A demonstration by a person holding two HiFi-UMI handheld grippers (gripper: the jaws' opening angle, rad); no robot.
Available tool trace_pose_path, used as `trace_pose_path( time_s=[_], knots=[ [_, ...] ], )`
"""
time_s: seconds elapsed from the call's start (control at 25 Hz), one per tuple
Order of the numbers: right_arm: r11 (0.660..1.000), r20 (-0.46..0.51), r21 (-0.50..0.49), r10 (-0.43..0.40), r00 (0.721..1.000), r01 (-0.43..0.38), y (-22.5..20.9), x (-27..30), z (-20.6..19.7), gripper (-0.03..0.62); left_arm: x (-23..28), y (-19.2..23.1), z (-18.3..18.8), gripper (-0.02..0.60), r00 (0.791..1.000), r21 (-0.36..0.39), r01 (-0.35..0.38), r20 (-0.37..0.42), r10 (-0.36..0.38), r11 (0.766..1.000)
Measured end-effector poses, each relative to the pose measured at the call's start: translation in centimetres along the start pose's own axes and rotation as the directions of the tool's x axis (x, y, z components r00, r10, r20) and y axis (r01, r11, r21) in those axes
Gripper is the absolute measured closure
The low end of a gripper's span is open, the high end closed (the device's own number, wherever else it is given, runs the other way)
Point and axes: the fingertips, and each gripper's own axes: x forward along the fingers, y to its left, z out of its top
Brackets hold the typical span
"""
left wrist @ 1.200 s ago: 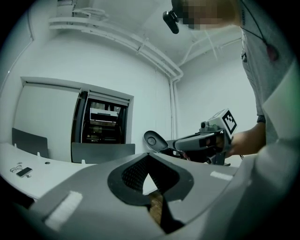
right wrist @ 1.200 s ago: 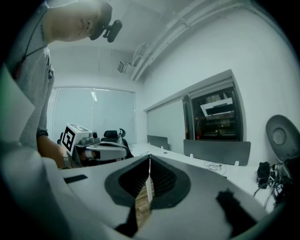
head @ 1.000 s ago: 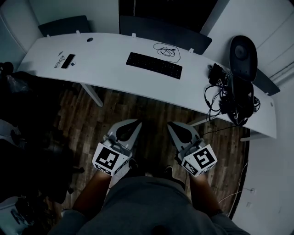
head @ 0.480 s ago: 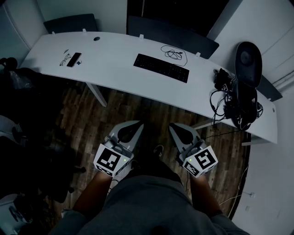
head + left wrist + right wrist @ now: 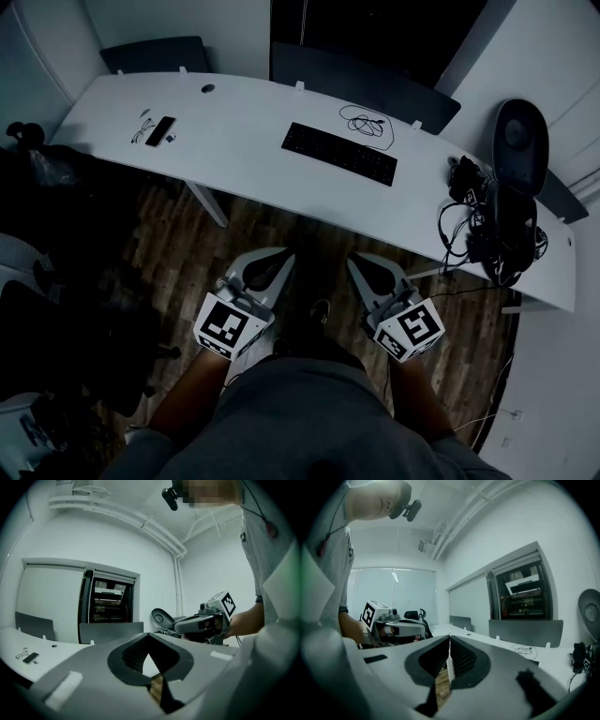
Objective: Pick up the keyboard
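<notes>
Keyboard (image 5: 339, 154) lying mid-bench (image 5: 234, 131), well apart from both grippers. Left gripper (image 5: 279, 255) and right gripper (image 5: 356, 261) being held over floor, jaws fully closed, empty. Risk: keyboard being shoved toward coiled cable (image 5: 367, 122) by unopened jaws.

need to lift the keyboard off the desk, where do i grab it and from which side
Probably both short ends at once, coming in from the near edge of the desk: the keyboard lies flat, long and thin, with a coiled cable behind it.
</notes>
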Motion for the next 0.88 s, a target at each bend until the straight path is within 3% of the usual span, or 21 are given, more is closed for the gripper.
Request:
trace_pose_path(
  time_s=[0.88],
  knots=[
    [0.999, 0.018, 0.037, 0.01, 1.0, -0.011, -14.6, 3.8, 0.8, 0.58, 13.5, 5.5, 0.7, 0.576, 0.996, 0.01, -0.013, -0.085, 0.014, 1.0]
  ],
)
